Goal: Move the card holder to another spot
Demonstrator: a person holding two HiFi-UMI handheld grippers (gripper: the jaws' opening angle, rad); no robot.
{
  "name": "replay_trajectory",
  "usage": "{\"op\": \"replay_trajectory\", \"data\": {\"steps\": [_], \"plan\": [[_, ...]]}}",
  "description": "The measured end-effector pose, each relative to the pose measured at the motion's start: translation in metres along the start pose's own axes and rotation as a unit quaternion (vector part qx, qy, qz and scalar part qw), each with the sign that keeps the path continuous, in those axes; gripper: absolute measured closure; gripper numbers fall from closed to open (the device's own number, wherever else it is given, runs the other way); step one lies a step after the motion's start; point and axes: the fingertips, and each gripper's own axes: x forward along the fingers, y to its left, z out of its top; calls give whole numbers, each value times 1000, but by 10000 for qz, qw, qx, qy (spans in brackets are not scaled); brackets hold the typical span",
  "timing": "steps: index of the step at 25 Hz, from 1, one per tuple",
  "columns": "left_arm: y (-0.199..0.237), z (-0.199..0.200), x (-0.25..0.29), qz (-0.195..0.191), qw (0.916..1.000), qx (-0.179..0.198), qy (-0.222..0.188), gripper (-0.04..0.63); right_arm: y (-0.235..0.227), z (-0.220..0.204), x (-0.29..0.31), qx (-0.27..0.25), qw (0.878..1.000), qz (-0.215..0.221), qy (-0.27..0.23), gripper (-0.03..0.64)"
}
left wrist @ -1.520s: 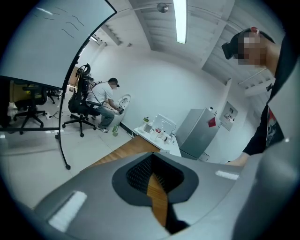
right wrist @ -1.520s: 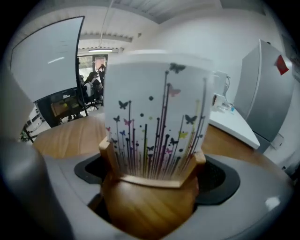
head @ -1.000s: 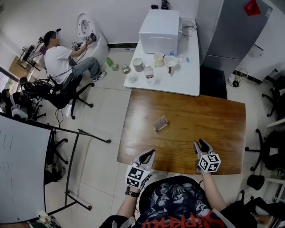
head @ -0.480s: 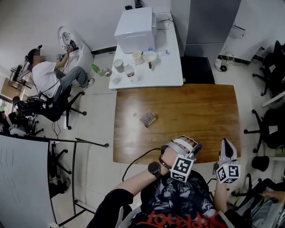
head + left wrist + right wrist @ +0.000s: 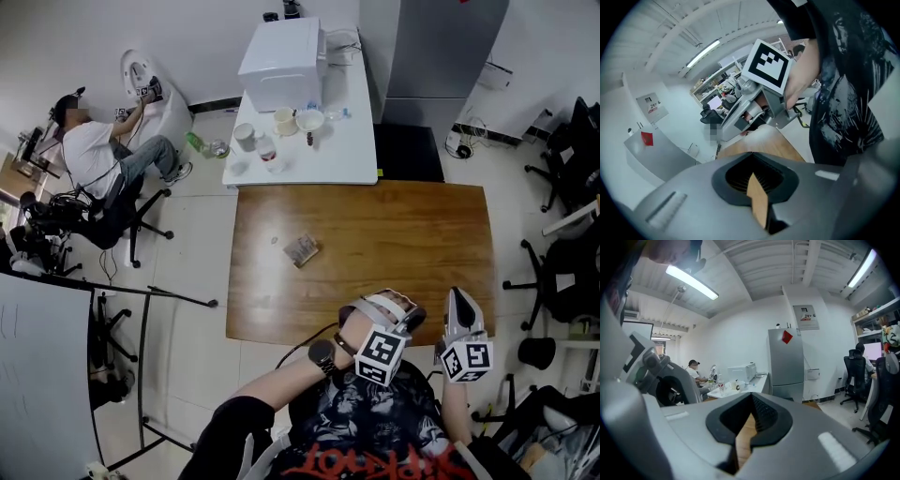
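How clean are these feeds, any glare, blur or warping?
Head view: sharp, evenly lit, bowed toward the edges; card holder small but clear. Left gripper view: heavy fisheye, dark corners. Right gripper view: ceiling light glares at upper left.

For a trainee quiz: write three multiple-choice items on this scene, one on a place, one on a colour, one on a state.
1. The card holder lies: A on the wooden table; B on the floor; C in a gripper.
2. The box on the white table is: A red; B white; C black.
3. The right gripper has its fingers: A wide open; B shut on the card holder; C shut, empty.
Key: A, it lies on the wood, untouched. B, its sides show white. C, the right gripper view shows the fingers together, nothing between.
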Motion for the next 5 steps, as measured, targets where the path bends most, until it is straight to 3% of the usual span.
{"op": "replay_trajectory", "data": {"steps": [3, 5], "plan": [[-7, -2, -1, -193, 9978, 581, 237, 595, 4, 4, 3, -62, 9999, 120, 3, 617], [-15, -5, -2, -387, 9918, 1131, 442, 595, 7, 7, 6, -127, 9997, 200, 1, 617]]}}
